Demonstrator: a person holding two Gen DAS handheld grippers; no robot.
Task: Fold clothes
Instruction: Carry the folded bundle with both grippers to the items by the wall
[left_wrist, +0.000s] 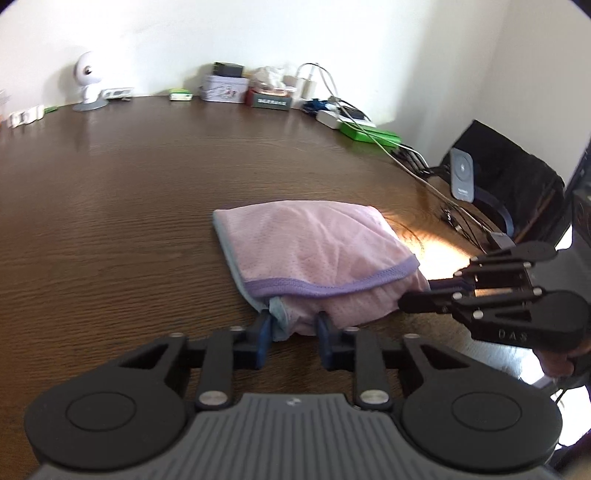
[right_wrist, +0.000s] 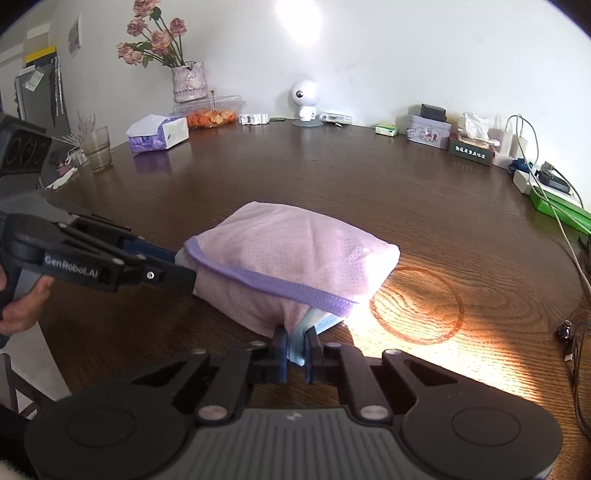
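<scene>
My right hand-held gripper (right_wrist: 295, 349) pinches the pink garment (right_wrist: 291, 258)'s blue hem; left hand-held gripper (left_wrist: 293, 330) seemingly straddles it, apart. Tugging could undo the fold.

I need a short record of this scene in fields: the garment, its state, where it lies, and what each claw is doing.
garment: pink mesh garment with purple trim and a light blue edge
state: folded into a compact bundle
place: on the dark wooden table, apart from the clutter along the wall
left claw: open, fingers on either side of the bundle's near light blue corner
right claw: narrow gap, light blue fabric between the fingers; firm clamp cannot be told
sunlight: bright patch on the table beside the bundle
</scene>
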